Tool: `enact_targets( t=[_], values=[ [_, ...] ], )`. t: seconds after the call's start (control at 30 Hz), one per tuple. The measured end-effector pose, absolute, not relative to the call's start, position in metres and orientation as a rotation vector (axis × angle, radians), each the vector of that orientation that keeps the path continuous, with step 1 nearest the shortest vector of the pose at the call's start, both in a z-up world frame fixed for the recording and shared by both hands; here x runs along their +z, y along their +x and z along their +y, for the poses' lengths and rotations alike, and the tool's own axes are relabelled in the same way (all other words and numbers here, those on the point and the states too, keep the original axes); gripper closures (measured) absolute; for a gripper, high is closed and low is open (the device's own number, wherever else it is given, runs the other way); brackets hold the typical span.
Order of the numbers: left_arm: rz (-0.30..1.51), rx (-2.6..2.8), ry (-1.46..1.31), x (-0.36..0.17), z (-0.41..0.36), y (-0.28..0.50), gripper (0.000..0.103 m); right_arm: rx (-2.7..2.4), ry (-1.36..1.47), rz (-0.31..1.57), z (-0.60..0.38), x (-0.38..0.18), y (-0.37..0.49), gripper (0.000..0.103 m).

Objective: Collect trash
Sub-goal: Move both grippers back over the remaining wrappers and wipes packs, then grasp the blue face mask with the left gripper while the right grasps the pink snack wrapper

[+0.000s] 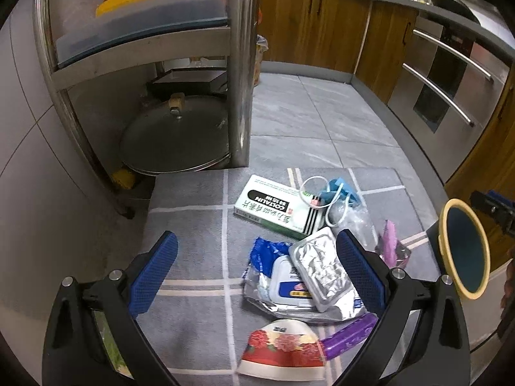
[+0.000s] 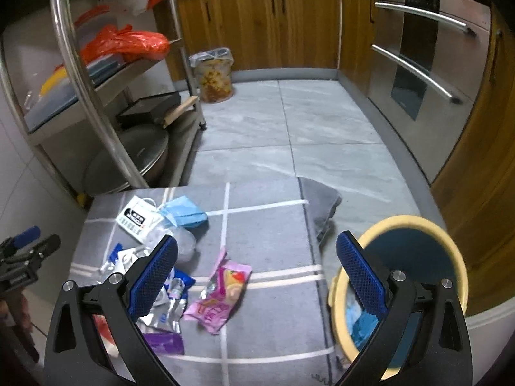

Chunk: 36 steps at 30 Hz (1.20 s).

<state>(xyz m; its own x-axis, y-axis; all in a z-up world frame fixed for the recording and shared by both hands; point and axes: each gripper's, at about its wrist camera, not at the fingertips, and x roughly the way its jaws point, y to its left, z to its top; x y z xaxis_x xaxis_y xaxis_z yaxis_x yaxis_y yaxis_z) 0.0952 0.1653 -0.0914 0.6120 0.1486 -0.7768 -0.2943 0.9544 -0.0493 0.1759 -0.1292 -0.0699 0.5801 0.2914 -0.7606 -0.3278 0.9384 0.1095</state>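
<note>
Trash lies on a grey checked mat: a white and green medicine box, a blue face mask, a silver blister tray, a wet-wipe pack, a red floral paper cup, a purple wrapper and a pink wrapper. A blue bin with a cream rim stands at the mat's right edge with blue trash inside. My left gripper is open above the pile, empty. My right gripper is open and empty between the pink wrapper and the bin.
A steel rack with a large pan lid stands at the left. Wooden cabinets and a steel oven line the back and right. A lined waste bin stands by the cabinets. The mat's far right corner is folded.
</note>
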Motion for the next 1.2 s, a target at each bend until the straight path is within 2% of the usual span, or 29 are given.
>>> enact_targets(
  t=[0.5,0.77,0.9,1.0,1.03,1.1,1.17,1.2],
  values=[
    [0.913,0.204,-0.319,-0.116,0.183,0.141,0.006,0.451,-0.091,1.025,-0.076,-0.116,0.175,0.008],
    [0.95,0.14,-0.28,-0.136,0.168,0.186,0.008,0.451,-0.126,1.132,-0.063,-0.151,0.182,0.017],
    [0.97,0.147,-0.245,-0.15,0.164,0.204,0.01,0.464,-0.165,1.17,-0.054,-0.161,0.185,0.018],
    [1.004,0.138,-0.26,-0.165,0.166,0.217,0.018,0.448,-0.179,1.22,-0.053,-0.172,0.188,0.018],
    [1.016,0.138,-0.258,-0.169,0.167,0.22,0.023,0.439,-0.182,1.241,-0.054,-0.177,0.189,0.019],
    [1.049,0.12,-0.265,-0.18,0.167,0.227,0.042,0.431,-0.187,1.273,-0.055,-0.183,0.192,0.025],
    [1.074,0.079,-0.304,-0.186,0.166,0.23,0.07,0.423,-0.183,1.309,-0.056,-0.189,0.194,0.037],
    [1.078,0.066,-0.315,-0.187,0.165,0.231,0.075,0.421,-0.179,1.322,-0.057,-0.191,0.195,0.041]
  ],
)
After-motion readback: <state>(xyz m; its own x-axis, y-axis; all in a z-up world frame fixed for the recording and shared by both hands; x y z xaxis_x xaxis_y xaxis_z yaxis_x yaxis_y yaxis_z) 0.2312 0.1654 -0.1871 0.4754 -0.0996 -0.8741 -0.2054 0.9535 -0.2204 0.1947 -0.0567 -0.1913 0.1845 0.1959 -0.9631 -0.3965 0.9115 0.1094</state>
